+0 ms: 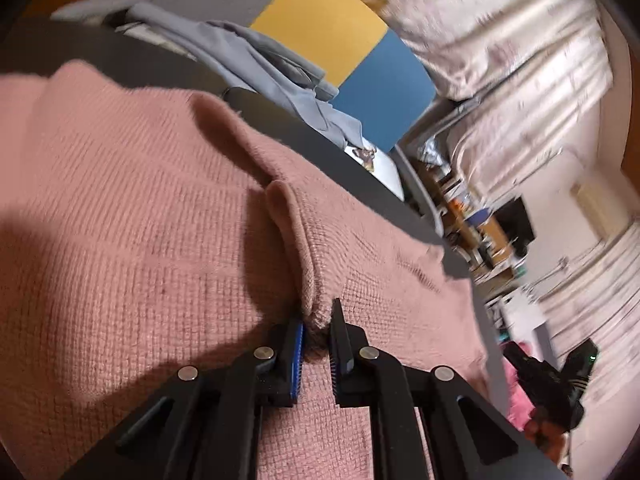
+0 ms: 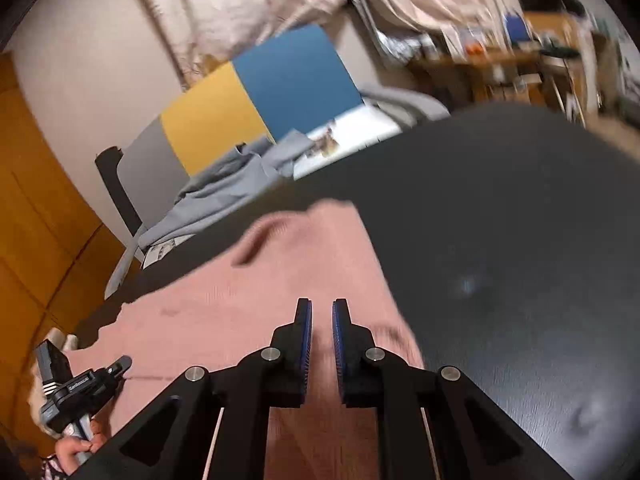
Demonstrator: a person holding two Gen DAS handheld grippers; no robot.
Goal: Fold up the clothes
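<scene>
A pink knitted sweater [image 1: 132, 208] lies spread on a dark round table [image 1: 320, 148]. My left gripper [image 1: 318, 320] is shut on a raised fold of the sweater's edge, pinched between its two pads. In the right wrist view the same sweater [image 2: 248, 320] lies on the table [image 2: 500, 220]. My right gripper [image 2: 321, 320] hovers just above the sweater near its right edge, its jaws a narrow gap apart with nothing between them. The left gripper's handle [image 2: 76, 392], in a hand, shows at the lower left of that view.
A grey garment [image 1: 256, 56] lies crumpled at the table's far side over a printed sheet [image 2: 344, 140]. Behind stand a grey, yellow and blue panel [image 2: 256, 96], curtains [image 2: 248, 0], and a cluttered wooden shelf [image 2: 532, 64]. The right gripper's handle [image 1: 552, 380] shows at lower right.
</scene>
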